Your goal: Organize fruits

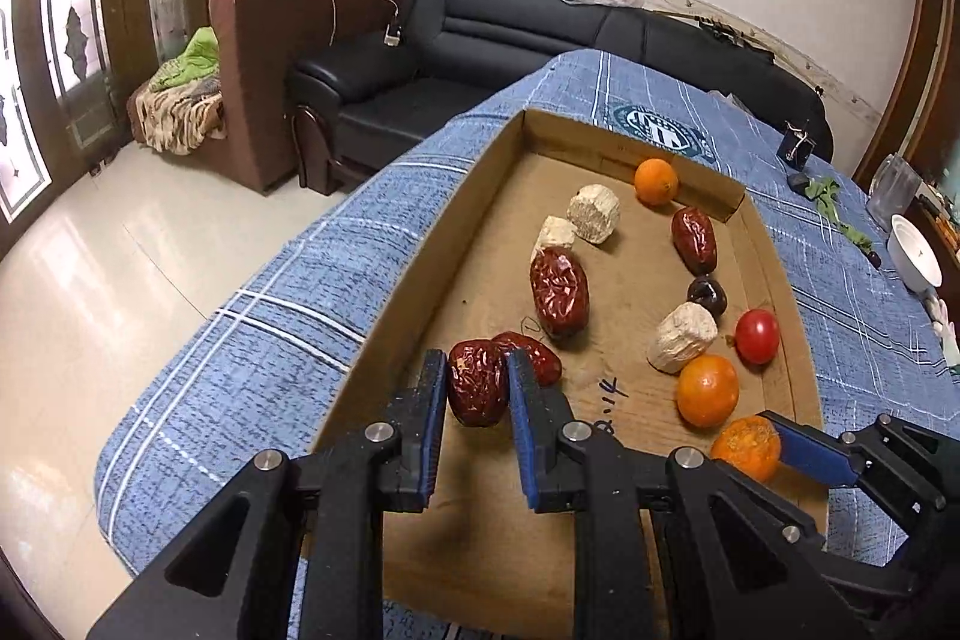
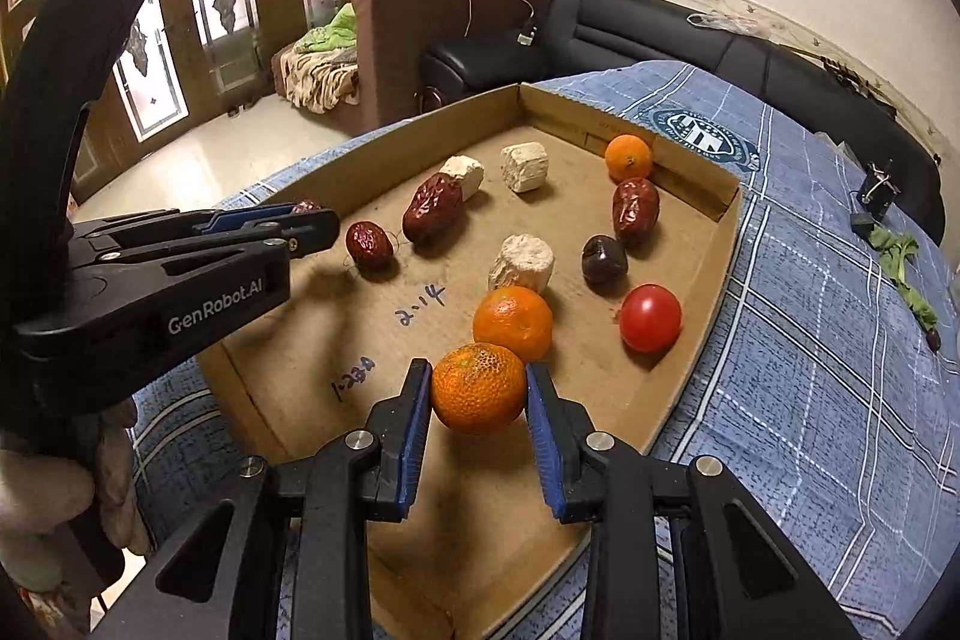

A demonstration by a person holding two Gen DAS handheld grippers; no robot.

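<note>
A shallow cardboard tray [image 1: 420,340] [image 2: 690,370] lies on a blue plaid cloth. My left gripper [image 1: 477,388] is shut on a wrinkled red date [image 1: 477,382] at the tray's left edge; another date [image 1: 534,355] lies just behind it. My right gripper [image 2: 479,388] is shut on an orange [image 2: 478,388], which also shows in the left wrist view [image 1: 747,445]. In the tray lie a second orange [image 2: 513,322], a third orange [image 2: 628,157], a red tomato [image 2: 651,317], a dark plum [image 2: 605,259], more dates [image 2: 433,207] [image 2: 635,210] and pale cut chunks [image 2: 523,262].
The cloth-covered table [image 2: 810,340] holds a white bowl [image 1: 912,250], a glass jar [image 1: 894,187], green leaves [image 2: 906,274] and a small black clip [image 2: 877,189] at the right. A black sofa [image 1: 480,40] and brown armchair [image 1: 270,58] stand beyond; tiled floor drops off left.
</note>
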